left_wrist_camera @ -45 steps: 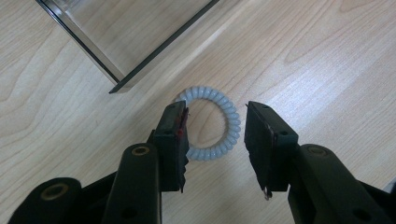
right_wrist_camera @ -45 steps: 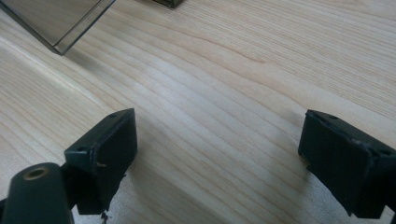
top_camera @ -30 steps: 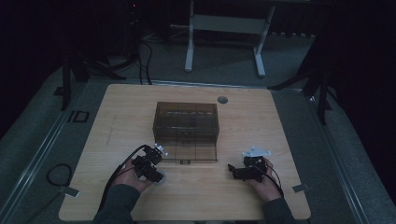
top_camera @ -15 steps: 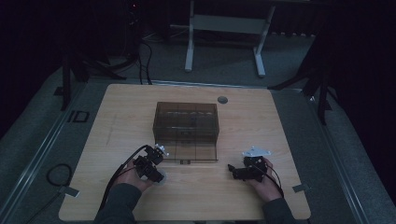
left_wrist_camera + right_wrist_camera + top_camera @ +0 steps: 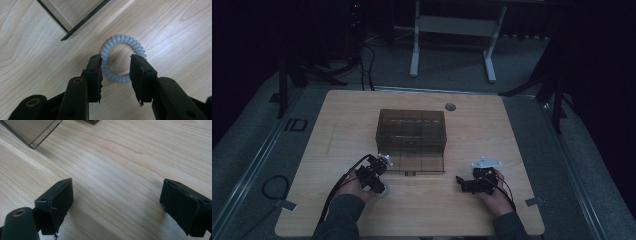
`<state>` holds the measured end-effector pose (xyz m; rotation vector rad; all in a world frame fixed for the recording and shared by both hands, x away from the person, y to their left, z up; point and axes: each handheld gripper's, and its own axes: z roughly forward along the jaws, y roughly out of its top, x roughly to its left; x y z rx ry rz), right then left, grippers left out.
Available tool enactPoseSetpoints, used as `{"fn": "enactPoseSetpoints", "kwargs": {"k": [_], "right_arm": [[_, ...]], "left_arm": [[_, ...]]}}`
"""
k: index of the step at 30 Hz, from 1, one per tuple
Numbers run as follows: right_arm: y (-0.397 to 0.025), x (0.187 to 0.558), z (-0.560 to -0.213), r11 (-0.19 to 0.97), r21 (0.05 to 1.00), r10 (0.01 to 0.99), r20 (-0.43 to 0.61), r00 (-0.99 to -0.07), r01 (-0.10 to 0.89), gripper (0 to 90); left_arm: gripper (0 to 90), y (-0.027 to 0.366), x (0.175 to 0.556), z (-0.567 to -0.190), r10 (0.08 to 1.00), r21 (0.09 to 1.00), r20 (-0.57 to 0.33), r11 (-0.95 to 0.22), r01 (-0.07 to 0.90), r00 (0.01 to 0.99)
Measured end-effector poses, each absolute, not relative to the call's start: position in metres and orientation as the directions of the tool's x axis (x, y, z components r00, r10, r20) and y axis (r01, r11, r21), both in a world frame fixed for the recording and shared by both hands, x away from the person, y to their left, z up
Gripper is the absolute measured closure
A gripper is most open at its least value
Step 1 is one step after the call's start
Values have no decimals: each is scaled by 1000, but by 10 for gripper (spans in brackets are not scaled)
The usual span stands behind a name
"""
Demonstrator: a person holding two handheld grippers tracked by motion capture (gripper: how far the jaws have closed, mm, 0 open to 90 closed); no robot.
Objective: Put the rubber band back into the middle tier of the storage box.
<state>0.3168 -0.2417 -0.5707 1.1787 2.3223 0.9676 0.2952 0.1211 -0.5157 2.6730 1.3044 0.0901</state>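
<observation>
I had the left hand-held gripper part-open astride the coil hair tie, ungrasped on the worktop lower left of the box, while the right hand-held gripper sat wide open and empty, so I judged the pickup not yet made.

A pale blue-white ribbed coil ring is seen on a light wood-grain table, beside a smoky brown translucent box; both grippers are finished in black.

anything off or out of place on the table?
Nothing stands out. The smoky clear box sits square on the table, undamaged. A coiled hair tie lies flat in front of it, between the open jaws of the left hand-held gripper. No spills.
</observation>
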Motion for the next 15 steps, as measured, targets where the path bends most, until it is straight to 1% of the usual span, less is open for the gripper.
{"fn": "enactPoseSetpoints", "kwargs": {"k": [6, 15], "right_arm": [[-242, 317, -571, 417, 714, 810, -11, -587, 562, 115], [-242, 317, -571, 418, 714, 809, -12, -587, 562, 115]], "left_arm": [[662, 122, 298, -517, 795, 154, -17, -597, 787, 606], [677, 121, 301, -521, 804, 126, -17, -589, 799, 595]]}}
